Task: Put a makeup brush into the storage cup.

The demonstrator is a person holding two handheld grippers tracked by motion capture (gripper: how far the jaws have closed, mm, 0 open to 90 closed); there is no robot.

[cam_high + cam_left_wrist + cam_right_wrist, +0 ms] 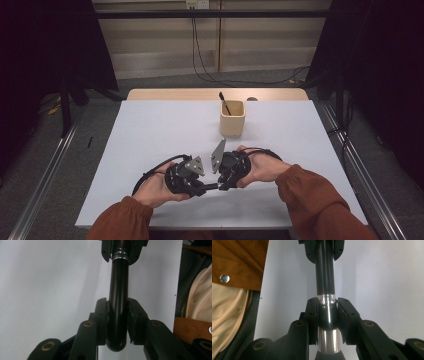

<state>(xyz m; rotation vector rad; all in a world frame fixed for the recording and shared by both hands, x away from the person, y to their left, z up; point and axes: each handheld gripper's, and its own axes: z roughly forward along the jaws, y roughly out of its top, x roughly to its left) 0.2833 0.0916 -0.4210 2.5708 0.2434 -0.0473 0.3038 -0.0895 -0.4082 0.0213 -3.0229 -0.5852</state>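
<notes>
Both ends of black pen (pixel 118 302) clamped: left gripper (pixel 117 322) on barrel, right gripper (pixel 326 320) at silver band; uneven pull risks slipping, dropping.

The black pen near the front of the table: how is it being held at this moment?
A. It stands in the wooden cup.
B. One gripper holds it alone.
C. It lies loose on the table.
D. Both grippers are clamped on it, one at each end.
D: the left gripper is shut on the black pen at its rounded end, and the right gripper is shut on its silver-banded end.
</notes>
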